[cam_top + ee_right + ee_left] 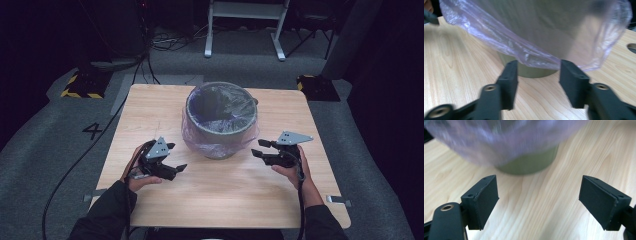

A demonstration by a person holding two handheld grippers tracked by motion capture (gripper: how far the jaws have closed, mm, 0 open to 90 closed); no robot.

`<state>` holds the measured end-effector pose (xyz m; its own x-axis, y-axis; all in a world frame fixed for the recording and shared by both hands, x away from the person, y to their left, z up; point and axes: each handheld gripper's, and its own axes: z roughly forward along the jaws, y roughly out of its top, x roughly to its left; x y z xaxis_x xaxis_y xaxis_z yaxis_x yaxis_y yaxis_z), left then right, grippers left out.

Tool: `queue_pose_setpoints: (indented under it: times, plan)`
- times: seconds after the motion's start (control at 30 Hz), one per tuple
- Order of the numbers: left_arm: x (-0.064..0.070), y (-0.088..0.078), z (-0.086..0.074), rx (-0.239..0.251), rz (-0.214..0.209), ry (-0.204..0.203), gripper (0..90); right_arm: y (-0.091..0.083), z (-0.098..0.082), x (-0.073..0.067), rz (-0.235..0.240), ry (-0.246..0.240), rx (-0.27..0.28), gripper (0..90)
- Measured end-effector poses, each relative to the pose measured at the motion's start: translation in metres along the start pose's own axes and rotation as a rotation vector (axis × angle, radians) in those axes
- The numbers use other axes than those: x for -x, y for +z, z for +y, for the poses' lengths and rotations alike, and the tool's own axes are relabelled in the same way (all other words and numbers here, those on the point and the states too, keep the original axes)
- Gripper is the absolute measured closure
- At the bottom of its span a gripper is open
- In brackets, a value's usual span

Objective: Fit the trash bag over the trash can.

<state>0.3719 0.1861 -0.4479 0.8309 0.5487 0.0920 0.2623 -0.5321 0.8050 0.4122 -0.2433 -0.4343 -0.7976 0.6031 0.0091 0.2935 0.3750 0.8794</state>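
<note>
Flanking the lined bin [221, 120] at counter [150, 107] centre, the left gripper [174, 158] at eight o'clock and right gripper [259, 148] at four held released fingers; next, probably, pinching the bag's [529, 53] loose hem.

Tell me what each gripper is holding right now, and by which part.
Nothing is held. The left gripper and right gripper both stand open beside the bin, clear of its plastic liner.

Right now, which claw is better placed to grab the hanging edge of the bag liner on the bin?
Right, probably. The right claw is open with the purple bag liner hem just beyond its tips. The left claw, also open, sits farther off with bare table between its jaws.
</note>
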Motion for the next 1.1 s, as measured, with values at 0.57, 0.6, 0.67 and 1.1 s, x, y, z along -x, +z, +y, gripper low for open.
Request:
queue_pose_setpoints:
  times: [0.57,0.6,0.67,1.1]
  plan:
    - [0.010,0.016,-0.042,-0.167,-0.072,-0.057,15.8,-0.034,0.032,0.007,-0.018,0.010,0.118,20.2]
    - [0.010,0.016,-0.043,-0.169,-0.074,-0.058,15.6,-0.034,0.035,0.007,-0.014,0.008,0.121,20.3]
    - [0.010,0.018,-0.045,-0.185,-0.076,-0.064,15.7,-0.034,0.041,0.006,-0.032,0.006,0.119,20.5]
    - [0.007,0.023,-0.053,-0.150,-0.086,-0.060,12.9,-0.035,0.075,0.007,-0.077,-0.040,0.154,21.2]
